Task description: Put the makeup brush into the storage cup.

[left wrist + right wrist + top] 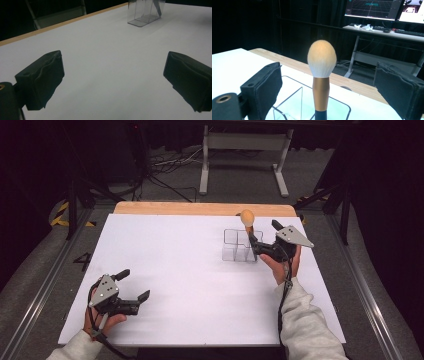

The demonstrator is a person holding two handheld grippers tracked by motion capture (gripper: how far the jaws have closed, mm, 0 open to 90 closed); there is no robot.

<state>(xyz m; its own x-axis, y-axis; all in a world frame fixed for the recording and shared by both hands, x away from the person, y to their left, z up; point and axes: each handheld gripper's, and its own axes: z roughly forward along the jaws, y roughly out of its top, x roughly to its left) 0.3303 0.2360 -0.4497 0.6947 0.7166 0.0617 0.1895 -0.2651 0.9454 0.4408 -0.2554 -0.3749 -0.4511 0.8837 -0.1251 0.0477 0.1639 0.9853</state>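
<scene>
A makeup brush (247, 218) with a pale fluffy head, a copper ferrule and a dark handle stands upright in a clear acrylic organizer (235, 246) at the table's far right. My right gripper (264, 234) is at the organizer, open, with a jaw on either side of the brush. In the right gripper view the brush (321, 60) rises between the two black pads (265, 86) with a gap on each side, above the organizer's compartments (295, 98). My left gripper (134, 285) rests open near the front left corner with nothing between its jaws. In the left gripper view, its jaws (112, 70) face the distant organizer (143, 13).
The white table top (175, 265) has a wooden strip (200, 209) along its far edge. Beyond it stand a grey table frame (245, 150) and floor cables. Monitors and a desk (382, 17) are in the background of the right gripper view.
</scene>
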